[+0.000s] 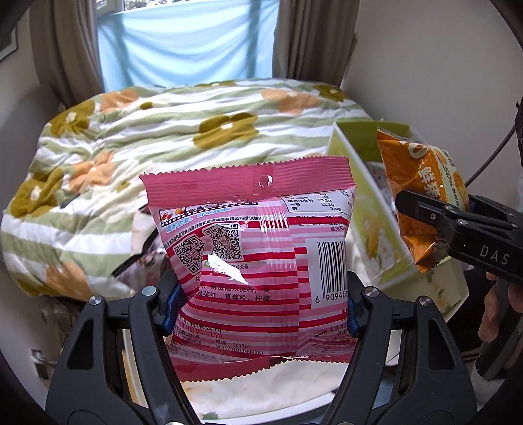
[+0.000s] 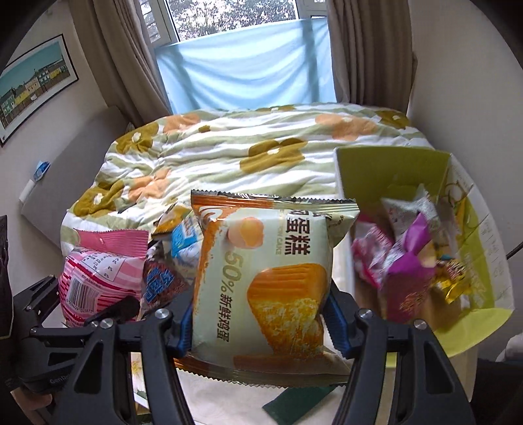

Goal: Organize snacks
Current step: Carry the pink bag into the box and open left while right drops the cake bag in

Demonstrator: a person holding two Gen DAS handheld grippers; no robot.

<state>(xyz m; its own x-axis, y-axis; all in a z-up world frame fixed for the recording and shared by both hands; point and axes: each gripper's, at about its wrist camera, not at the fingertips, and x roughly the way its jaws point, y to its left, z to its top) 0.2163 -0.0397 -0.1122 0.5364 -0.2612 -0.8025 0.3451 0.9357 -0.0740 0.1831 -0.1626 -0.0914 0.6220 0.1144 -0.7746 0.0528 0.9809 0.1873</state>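
My left hand-held gripper (image 1: pixel 258 310) clamps a pink striped foil snack packet (image 1: pixel 251 261). My right hand-held gripper (image 2: pixel 258 327) clamps an orange-and-cream egg cake packet (image 2: pixel 264 281). Beyond, right, a lime-green cardboard box (image 2: pixel 477 271) holds assorted wrapped snacks on the floral-quilted bed (image 2: pixel 228 147).

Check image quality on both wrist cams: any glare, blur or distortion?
Left wrist: white glare patch on the pink packet held by the left gripper; fisheye bends the curtains. Right wrist: snacks in the green box look smeared, while the cake packet in the right gripper is sharp; window bright.
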